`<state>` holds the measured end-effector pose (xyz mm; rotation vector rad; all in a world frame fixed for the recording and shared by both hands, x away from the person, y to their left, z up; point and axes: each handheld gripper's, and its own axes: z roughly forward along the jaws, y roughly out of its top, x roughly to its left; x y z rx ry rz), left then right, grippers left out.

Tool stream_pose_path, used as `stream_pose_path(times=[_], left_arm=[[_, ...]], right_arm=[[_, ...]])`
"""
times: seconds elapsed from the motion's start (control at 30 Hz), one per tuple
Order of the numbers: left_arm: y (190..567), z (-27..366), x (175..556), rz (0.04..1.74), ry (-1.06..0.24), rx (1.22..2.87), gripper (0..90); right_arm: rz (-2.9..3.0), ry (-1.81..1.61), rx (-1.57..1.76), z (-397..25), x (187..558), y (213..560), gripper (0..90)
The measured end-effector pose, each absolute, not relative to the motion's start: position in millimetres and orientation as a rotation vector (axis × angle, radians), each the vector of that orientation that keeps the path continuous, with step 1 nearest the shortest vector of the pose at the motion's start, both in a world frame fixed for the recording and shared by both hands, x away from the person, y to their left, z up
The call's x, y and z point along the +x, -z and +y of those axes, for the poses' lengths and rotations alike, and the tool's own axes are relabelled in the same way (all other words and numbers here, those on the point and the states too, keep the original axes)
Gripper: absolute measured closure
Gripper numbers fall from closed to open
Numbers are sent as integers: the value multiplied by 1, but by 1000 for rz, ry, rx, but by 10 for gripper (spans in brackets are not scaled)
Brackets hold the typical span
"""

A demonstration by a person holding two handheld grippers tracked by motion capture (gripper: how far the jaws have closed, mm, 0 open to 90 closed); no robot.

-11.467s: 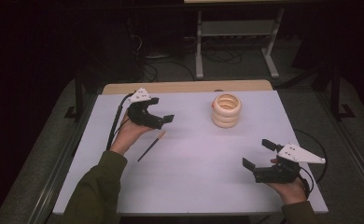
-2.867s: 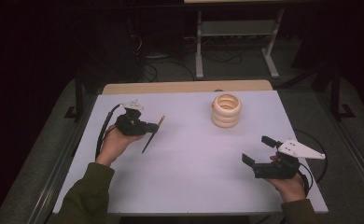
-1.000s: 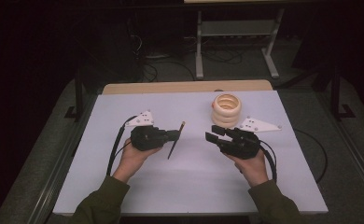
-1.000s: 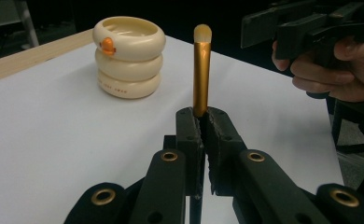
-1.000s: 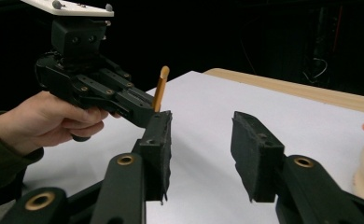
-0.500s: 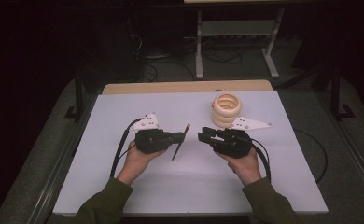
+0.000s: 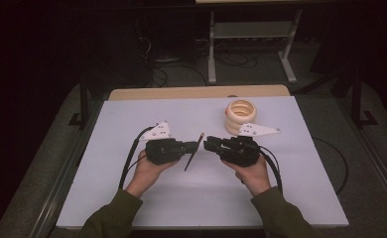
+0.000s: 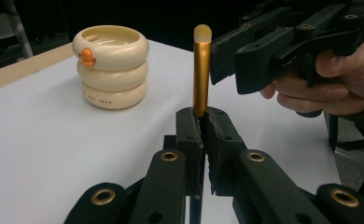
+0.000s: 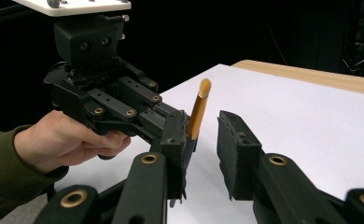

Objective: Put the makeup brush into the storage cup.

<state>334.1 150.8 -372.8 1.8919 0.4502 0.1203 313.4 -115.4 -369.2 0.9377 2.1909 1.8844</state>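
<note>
From the high view, you hold both grippers above the middle of the white table (image 7: pixel 107 198), jaws pointing toward each other. Your left gripper (image 7: pixel 195 146) has the slim gold brush (image 7: pixel 193 154) clamped mid-length, the stick slanting from its pale tip near the jaws down toward you. Your right gripper (image 7: pixel 209 144) sits just beside that tip, close but not on it. Behind your right hand stands the cream ringed container (image 7: pixel 240 115) — three stacked rolls with an open top; what lies inside cannot be told from here.

In the left gripper view, your left gripper (image 8: pixel 202 135) is pinched tight on the brush (image 8: pixel 201 74), which rises upright out of the jaws. The right gripper (image 8: pixel 227 63) hangs just beside its pale tip. The container (image 8: pixel 111 65) stands well apart at the left, bearing a small orange knob; its hollow looks bare as far as the rim lets you see.

In the right gripper view, your right gripper (image 9: pixel 203 154) stands parted, nothing between the jaws — the brush (image 9: pixel 199 109) leans beyond them, held by the left gripper (image 9: pixel 182 135).
</note>
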Motion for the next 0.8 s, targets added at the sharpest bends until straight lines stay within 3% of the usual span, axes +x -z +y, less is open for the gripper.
stream_pose_path(times=[0.8], left_arm=[[370, 143, 327, 426, -130, 1883, 844]], right_arm=[[2190, -1923, 963, -107, 319, 370, 751]])
